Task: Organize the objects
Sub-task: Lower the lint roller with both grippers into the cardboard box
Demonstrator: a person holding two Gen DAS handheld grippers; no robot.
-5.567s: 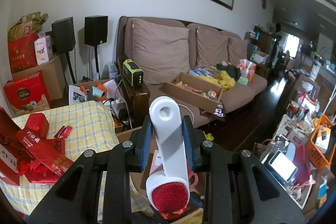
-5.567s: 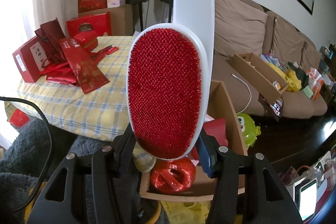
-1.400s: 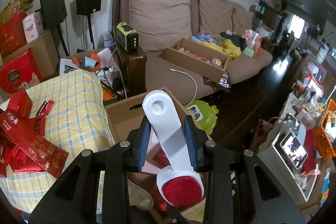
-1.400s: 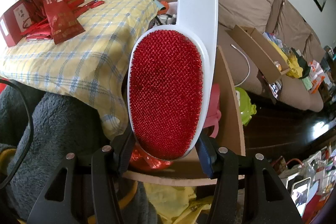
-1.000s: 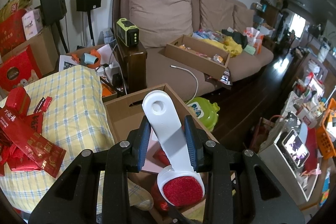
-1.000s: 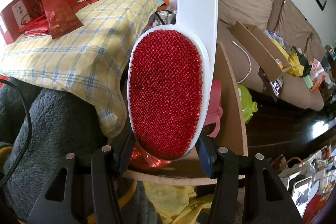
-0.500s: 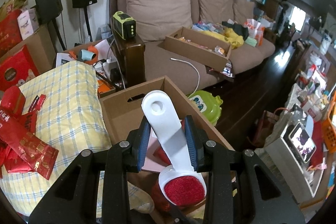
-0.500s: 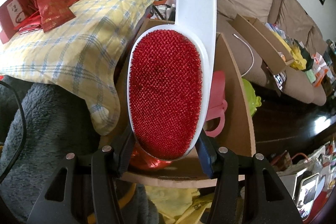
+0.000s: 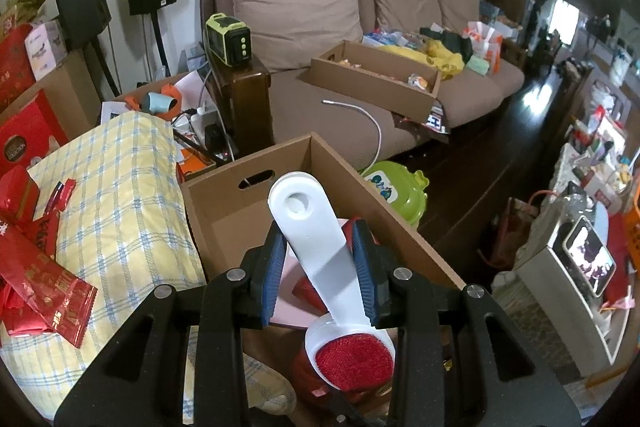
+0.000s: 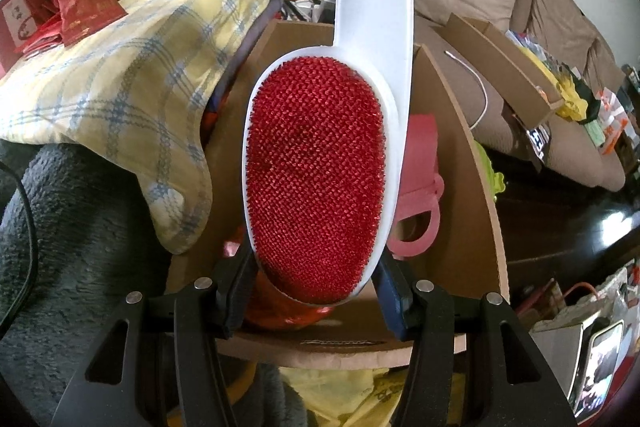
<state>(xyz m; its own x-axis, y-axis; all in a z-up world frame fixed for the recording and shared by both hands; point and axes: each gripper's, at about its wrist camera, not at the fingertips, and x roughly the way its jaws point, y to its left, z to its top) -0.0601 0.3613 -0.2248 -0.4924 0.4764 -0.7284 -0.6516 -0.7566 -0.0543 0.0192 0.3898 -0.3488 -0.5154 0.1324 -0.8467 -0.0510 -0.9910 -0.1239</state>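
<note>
The lint brush [image 9: 320,259], white-handled with a red bristle pad, is held at both ends above an open cardboard box [image 9: 224,183]. In the left wrist view the left hand-held gripper [image 9: 318,261] is clamped on the handle, its blue pads [image 9: 273,263] pressing each side of the white shaft; the handle's rounded end with its hanging hole reaches beyond the fingertips, and the red head sits low, back toward the gripper body. To the left of this gripper lies a yellow checked cloth [image 9: 116,195] carrying red packets [image 9: 44,287]. Straight ahead and below it is the box, with a pink item [image 9: 294,291] and something red inside. Farther ahead stands a brown sofa [image 9: 304,11] bearing a long shallow carton [image 9: 376,79], and a green toy [image 9: 394,189] sits on the floor to the right of the box.

In the right wrist view the right hand-held gripper [image 10: 316,287] is closed on the lower end of the brush head [image 10: 316,183], one jaw at each edge of the white rim. The red pad faces the camera and fills the middle of the frame, the handle running up to the left gripper at the top edge. Left of this gripper are the checked cloth [image 10: 132,63] and a grey fleecy fabric [image 10: 80,227]. Behind the brush the box [image 10: 472,195] shows a pink looped strap [image 10: 420,195].
</note>
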